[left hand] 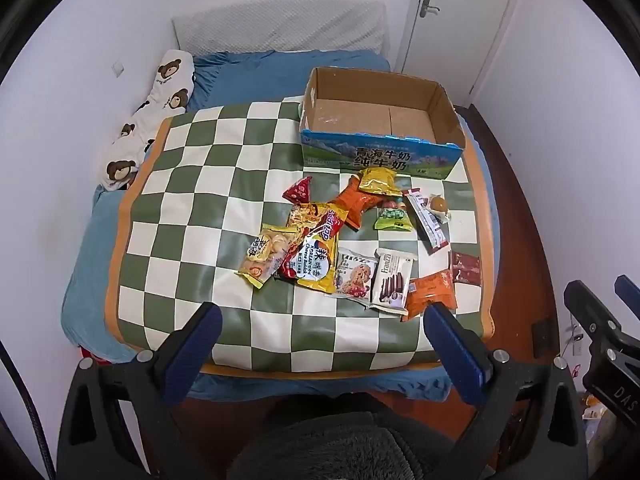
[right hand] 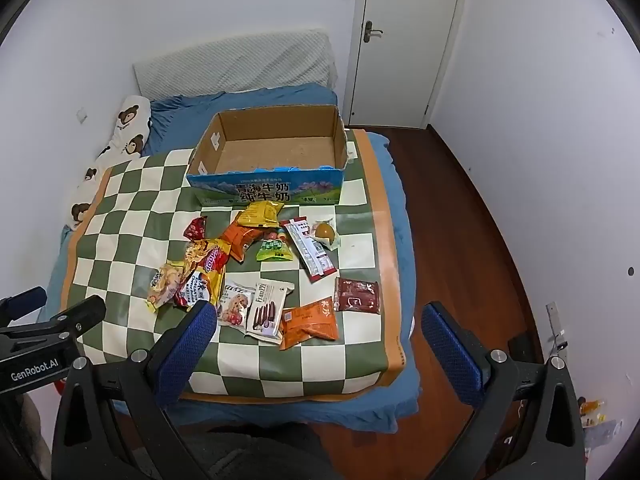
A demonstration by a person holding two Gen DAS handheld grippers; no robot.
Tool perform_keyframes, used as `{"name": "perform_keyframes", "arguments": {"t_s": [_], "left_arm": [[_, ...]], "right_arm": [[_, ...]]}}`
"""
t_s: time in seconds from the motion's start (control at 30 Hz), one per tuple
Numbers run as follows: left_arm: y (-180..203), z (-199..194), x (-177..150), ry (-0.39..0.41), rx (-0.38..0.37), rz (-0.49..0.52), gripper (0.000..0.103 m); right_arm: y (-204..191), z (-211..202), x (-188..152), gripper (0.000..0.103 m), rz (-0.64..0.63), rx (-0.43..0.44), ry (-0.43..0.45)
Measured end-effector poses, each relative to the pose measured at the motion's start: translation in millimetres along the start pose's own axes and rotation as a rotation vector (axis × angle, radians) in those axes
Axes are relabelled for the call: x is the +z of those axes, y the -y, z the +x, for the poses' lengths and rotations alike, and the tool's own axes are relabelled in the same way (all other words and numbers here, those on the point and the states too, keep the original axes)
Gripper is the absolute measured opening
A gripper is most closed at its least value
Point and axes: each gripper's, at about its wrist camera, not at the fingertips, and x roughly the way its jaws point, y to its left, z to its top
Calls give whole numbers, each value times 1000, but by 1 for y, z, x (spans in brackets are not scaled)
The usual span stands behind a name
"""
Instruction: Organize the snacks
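Note:
Several snack packets lie scattered on a green-and-white checkered mat (left hand: 192,184) (right hand: 120,248) on a bed. Among them are a yellow noodle pack (left hand: 316,264) (right hand: 202,284), a Franzzi biscuit pack (left hand: 392,280) (right hand: 266,308), an orange pack (left hand: 432,290) (right hand: 310,322) and a dark red sachet (left hand: 466,268) (right hand: 356,294). An empty open cardboard box (left hand: 384,120) (right hand: 276,148) stands behind them. My left gripper (left hand: 322,320) is open and empty above the mat's near edge. My right gripper (right hand: 320,320) is open and empty, near the orange pack.
A bear-print pillow (left hand: 152,116) (right hand: 116,140) lies along the left wall. A blue sheet (left hand: 248,68) covers the bed. A white door (right hand: 408,40) and wood floor (right hand: 460,220) are to the right. The right gripper's body shows at the left wrist view's right edge (left hand: 600,328).

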Motion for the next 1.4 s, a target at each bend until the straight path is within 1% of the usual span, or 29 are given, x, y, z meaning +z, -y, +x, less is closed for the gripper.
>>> {"name": "perform_keyframes", "arguments": {"t_s": [0.07, 0.5, 0.8, 0.9, 1.4], "left_arm": [[1, 0, 0, 9, 11, 9, 103], [1, 0, -1, 17, 15, 8, 103], [1, -1, -2, 23, 14, 11, 103], [-1, -12, 1, 25, 12, 12, 103], [4, -20, 5, 33, 15, 12, 103]], "right_arm": [[0, 0, -1, 103, 2, -1, 8], [-3, -5, -5, 103, -2, -4, 17], [0, -8, 1, 103, 2, 2, 18], [0, -8, -1, 103, 0, 8, 24], [0, -12, -3, 103, 18, 30, 37]]}}
